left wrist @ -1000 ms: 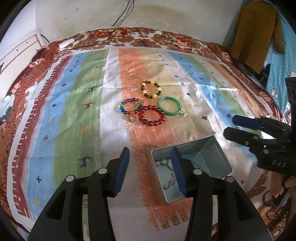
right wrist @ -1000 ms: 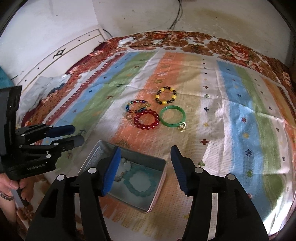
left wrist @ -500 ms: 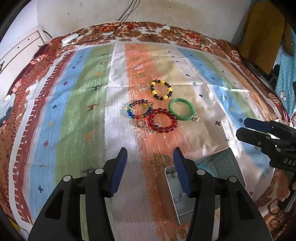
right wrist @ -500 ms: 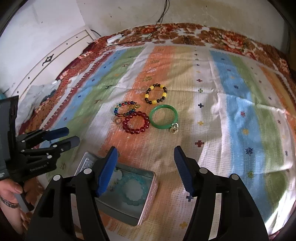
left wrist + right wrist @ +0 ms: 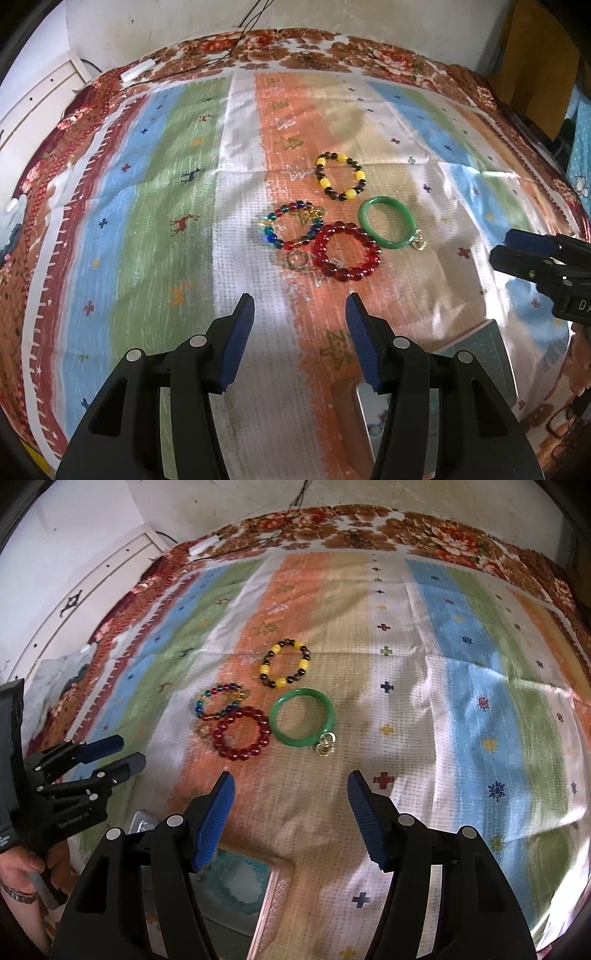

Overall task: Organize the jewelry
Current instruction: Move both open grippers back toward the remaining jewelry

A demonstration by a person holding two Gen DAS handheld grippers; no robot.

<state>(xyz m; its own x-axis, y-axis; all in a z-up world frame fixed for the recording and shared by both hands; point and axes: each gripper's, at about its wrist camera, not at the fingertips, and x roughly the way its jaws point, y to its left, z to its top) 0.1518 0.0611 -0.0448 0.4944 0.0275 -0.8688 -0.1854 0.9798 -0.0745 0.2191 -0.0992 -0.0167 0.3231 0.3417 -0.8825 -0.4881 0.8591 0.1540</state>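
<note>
Several bracelets lie together on the striped cloth: a red bead bracelet (image 5: 347, 254) (image 5: 241, 738), a green bangle (image 5: 388, 225) (image 5: 303, 716) with a gold charm, a multicolour bead bracelet (image 5: 291, 230) (image 5: 219, 701), and a yellow-and-black bead bracelet (image 5: 340, 181) (image 5: 285, 662). A small clear ring (image 5: 297, 259) lies by the red one. A grey metal tin (image 5: 273, 897) (image 5: 491, 354) near me holds a pale teal bracelet (image 5: 236, 886). My left gripper (image 5: 300, 343) and right gripper (image 5: 290, 819) are open and empty, just short of the bracelets.
The striped cloth (image 5: 166, 221) covers a bed with a floral border. A white power strip (image 5: 136, 72) and cables lie at the far edge by the wall. A white cabinet (image 5: 92, 590) stands at the left.
Both grippers moved forward from above the tin toward the bracelet cluster. The tin slid to the lower edge of both views. Jaws stayed open.
</note>
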